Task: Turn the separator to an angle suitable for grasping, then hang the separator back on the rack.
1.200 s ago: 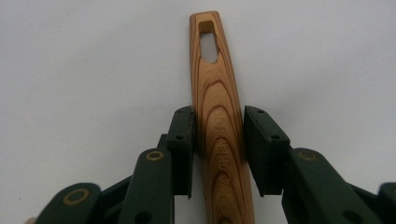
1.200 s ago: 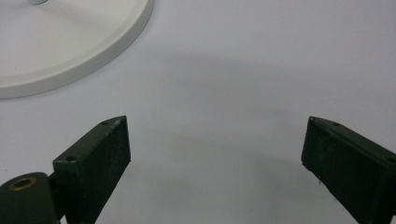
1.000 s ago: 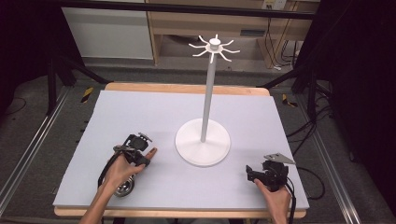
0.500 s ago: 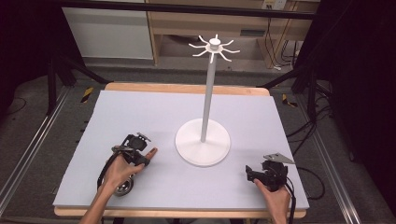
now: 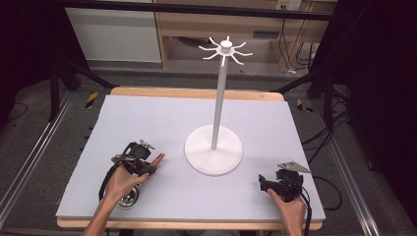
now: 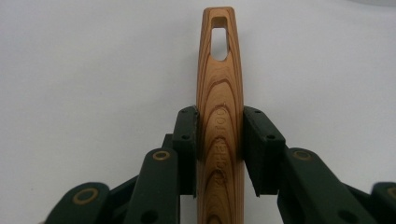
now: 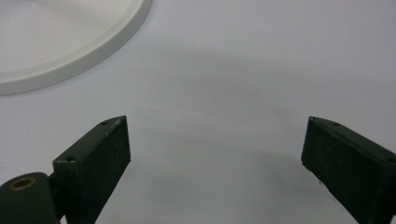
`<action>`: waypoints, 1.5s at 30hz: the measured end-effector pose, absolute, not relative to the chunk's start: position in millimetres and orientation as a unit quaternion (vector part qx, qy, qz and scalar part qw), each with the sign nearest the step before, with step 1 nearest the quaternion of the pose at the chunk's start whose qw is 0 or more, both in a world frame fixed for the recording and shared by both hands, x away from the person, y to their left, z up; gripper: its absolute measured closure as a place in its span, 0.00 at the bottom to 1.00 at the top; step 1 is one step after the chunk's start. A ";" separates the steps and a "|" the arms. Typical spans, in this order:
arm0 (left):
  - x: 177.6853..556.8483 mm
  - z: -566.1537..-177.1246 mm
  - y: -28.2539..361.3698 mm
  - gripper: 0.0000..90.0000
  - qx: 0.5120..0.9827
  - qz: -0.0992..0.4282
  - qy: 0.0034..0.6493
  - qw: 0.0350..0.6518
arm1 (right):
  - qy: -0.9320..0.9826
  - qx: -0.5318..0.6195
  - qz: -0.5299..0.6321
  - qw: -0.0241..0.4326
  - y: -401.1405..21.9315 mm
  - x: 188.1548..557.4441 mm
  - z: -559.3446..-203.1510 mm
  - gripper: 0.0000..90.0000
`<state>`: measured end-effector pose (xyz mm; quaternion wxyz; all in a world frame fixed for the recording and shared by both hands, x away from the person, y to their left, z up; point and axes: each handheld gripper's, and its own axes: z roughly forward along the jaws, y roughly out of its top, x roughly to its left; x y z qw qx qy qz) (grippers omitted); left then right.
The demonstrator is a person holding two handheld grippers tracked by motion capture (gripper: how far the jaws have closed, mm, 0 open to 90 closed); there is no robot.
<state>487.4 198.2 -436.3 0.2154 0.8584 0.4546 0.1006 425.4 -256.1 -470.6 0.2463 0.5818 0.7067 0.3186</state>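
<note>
A wooden handle (image 6: 219,93) with a slot hole near its tip is clamped between the jaws of my left gripper (image 6: 219,128). From above, the left gripper (image 5: 146,166) sits at the mat's front left, and the handle's tip (image 5: 158,158) points toward the white stand. The utensil's round metal end (image 5: 128,199) lies behind the hand near the front edge. A white stand (image 5: 219,98) rises from a round base (image 5: 213,156), with a ring of hooks (image 5: 225,48) on top. My right gripper (image 5: 263,183) rests at the front right, its jaws wide apart over bare mat (image 7: 215,140).
A pale grey mat (image 5: 147,118) covers the wooden table. The stand's base rim (image 7: 70,65) lies just ahead and left of the right gripper. Dark frame legs and cables (image 5: 324,147) surround the table on the floor.
</note>
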 end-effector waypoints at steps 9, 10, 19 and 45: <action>471.0 -416.1 210.4 0.75 0.843 0.127 0.449 0.268 | 0.705 0.583 0.319 0.249 -256.3 425.1 -470.3 0.09; 471.0 -416.1 210.4 0.75 0.843 0.127 0.449 0.268 | 0.705 0.583 0.319 0.249 -256.3 425.1 -470.3 0.09; 459.1 -390.6 220.2 0.75 0.820 0.157 0.443 0.325 | 0.701 0.585 0.321 0.252 -257.1 424.9 -470.0 0.09; 448.0 -342.2 221.4 0.75 0.728 0.235 0.416 0.491 | 0.680 0.590 0.343 0.268 -260.4 422.5 -465.4 0.09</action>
